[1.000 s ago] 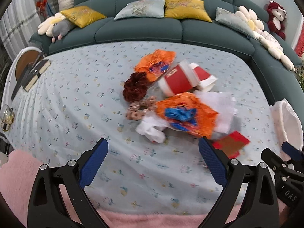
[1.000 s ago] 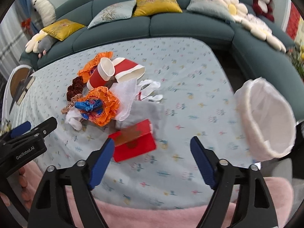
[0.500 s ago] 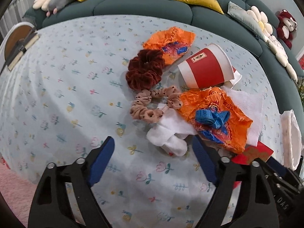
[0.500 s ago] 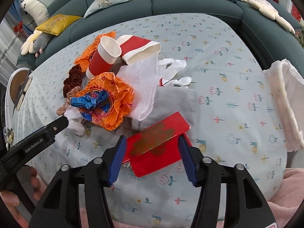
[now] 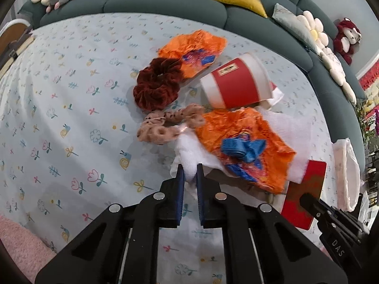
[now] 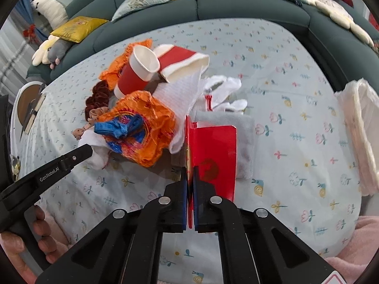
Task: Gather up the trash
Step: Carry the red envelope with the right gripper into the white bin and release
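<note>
A pile of trash lies on the flowered cloth [image 5: 71, 108]: two orange wrappers [image 5: 244, 142] [image 5: 191, 49], red paper cups [image 5: 234, 85] [image 6: 135, 75], white tissue and a blue scrap [image 5: 241, 146]. My left gripper [image 5: 188, 172] is shut on a white crumpled tissue [image 5: 189, 163] at the pile's near edge. My right gripper [image 6: 189, 175] is shut on a red envelope [image 6: 213, 151], which stands lifted on edge; it shows in the left wrist view [image 5: 305, 189]. A white bag [image 6: 360, 127] sits at the right table edge.
A dark red scrunchie [image 5: 156, 85] and a tan scrunchie [image 5: 163, 125] lie left of the pile. A grey cloth [image 6: 236, 127] lies under the envelope. A green sofa [image 5: 165, 2] with cushions curves behind. Books [image 6: 30, 113] lie far left.
Both grippers moved forward to the pile and shut: the left on the white tissue, the right on the red envelope, which has tipped up on edge.
</note>
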`<state>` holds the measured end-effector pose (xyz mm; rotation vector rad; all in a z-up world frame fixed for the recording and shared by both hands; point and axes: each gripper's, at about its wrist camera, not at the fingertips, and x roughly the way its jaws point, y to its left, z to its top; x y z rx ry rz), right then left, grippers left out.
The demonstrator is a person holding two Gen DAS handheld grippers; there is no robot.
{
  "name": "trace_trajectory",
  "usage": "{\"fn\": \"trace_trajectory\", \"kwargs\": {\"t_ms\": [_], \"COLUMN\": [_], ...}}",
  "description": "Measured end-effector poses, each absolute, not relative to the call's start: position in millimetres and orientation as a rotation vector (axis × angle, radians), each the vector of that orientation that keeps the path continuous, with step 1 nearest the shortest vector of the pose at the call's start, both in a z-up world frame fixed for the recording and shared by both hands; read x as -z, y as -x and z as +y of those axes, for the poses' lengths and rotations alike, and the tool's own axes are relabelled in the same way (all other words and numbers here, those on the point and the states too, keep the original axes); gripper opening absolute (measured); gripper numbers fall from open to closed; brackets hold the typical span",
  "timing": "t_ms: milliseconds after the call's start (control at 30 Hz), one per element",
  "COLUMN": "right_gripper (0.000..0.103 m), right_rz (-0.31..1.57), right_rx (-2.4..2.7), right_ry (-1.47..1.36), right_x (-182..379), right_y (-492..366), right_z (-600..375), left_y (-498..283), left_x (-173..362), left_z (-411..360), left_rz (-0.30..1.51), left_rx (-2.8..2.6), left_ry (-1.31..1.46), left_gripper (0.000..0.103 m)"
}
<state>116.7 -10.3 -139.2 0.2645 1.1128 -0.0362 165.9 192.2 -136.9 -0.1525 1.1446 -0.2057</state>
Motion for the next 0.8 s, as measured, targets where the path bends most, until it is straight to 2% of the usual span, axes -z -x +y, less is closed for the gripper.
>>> {"fn": "trace_trajectory", "kwargs": {"t_ms": [367,800], "right_gripper": [0.003,0.003], "right_rz": [0.993,0.857], "right_rx": [0.014,0.073], "right_ry": [-0.279,-0.304], "right_x": [86,37], "right_y": [-90,-41], "right_z": [-29,-89], "left_y": [-132,-93], "left_x": [82,24], "left_z": [153,69], "left_rz": [1.069,0.981], "left_rx": [0.267,0.443], "left_ry": [0.140,0.089], "left_gripper": [0.009,0.009]}}
